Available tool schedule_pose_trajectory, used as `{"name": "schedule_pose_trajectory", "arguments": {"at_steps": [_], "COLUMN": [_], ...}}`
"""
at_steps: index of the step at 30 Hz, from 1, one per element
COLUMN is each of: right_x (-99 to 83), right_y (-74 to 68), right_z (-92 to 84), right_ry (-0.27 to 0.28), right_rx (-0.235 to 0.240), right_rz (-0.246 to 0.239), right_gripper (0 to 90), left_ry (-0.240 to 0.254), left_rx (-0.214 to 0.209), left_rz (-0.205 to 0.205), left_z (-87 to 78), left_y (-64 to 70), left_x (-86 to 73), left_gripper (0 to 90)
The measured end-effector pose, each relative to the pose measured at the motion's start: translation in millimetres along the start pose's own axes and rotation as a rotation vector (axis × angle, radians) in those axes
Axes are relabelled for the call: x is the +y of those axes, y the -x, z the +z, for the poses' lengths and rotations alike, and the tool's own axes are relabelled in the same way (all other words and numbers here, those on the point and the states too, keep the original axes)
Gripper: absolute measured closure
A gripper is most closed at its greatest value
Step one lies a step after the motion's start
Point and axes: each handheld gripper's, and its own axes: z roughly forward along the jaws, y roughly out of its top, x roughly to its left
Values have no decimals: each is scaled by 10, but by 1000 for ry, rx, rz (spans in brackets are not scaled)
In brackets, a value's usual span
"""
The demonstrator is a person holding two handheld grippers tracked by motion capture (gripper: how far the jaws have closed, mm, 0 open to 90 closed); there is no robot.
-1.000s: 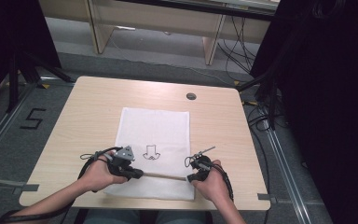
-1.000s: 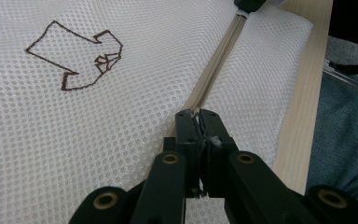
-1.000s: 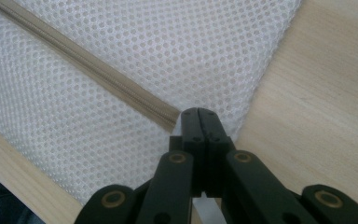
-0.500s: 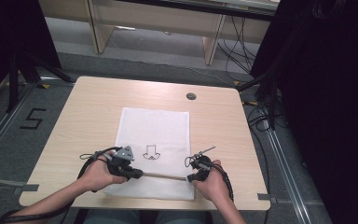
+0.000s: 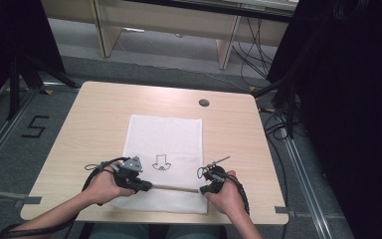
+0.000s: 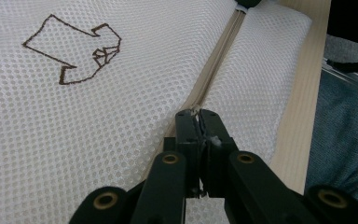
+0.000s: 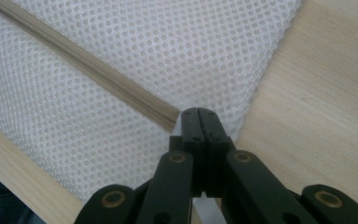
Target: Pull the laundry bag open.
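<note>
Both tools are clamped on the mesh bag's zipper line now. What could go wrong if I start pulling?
1. The left tool is shut on something small at the zipper, probably the pull; so thin a grip could slip off.
2. The right tool pinches the mesh bag at the zipper's end near the bag's edge; the fabric could slip out.
3. The bag lies loose on the table, so it may bunch or slide.

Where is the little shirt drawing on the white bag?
In the high view, the shirt drawing sits on the white mesh bag, near its front, just beyond the zipper, between the left claw and right claw.
</note>
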Motion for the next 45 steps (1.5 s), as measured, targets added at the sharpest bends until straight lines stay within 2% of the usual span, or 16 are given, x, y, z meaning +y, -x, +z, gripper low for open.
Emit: {"name": "schedule_pose_trajectory", "arguments": {"at_steps": [13, 16, 17, 19, 20, 23, 26, 34, 36, 38, 39, 40, 42, 43, 44, 45], "right_x": [0, 0, 0, 0, 0, 0, 0, 2, 2, 1, 1, 1, 1, 2, 3, 4], "right_y": [1, 2, 2, 2, 2, 2, 1, 0, -6, 2, 5, 5, -2, -4, -18, -19], "right_z": [0, 0, 0, 0, 0, 0, 0, 5, 8, 1, 1, 1, 1, 3, 0, 4], "right_ry": [0, 0, 0, 0, 0, 0, 0, 0, 0, 0, 1, 1, 4, 2, -7, -5], "right_rx": [0, 1, 1, 1, 1, 1, 0, 0, 2, 5, 4, 5, 5, 8, 9, 9], "right_rz": [1, 0, 0, 0, 0, 0, 1, 7, 17, 6, 3, 3, -1, -2, 15, 15], "right_gripper": [900, 900, 900, 900, 900, 900, 900, 900, 900, 900, 900, 900, 900, 900, 900, 900], "left_ry": [3, -8, -2, -1, 3, -2, -2, -14, -10, -8, -10, -14, -20, -18, -16, -11], "left_rx": [0, 5, 2, 0, -3, 0, 4, 25, 17, 12, 9, 18, 10, 8, 7, 4], "left_rz": [-6, 4, -17, -5, -12, 0, -15, -16, -28, -29, -16, -29, -7, -26, -16, -24], "left_z": [-24, -32, -35, -45, -46, -46, -40, 1, -10, -20, -26, -27, -37, -39, -45, -48], "left_y": [-16, -21, -20, -39, -34, -38, -27, -31, -28, -31, -34, -30, -40, -33, -39, -37], "left_x": [-25, -26, -33, -38, -41, -37, -32, -28, -35, -41, -39, -44, -44, -52, -52, -58], "left_gripper": [873, 873, 874, 874, 874, 874, 874, 874, 875, 875, 876, 876, 876, 876, 877, 876]}}
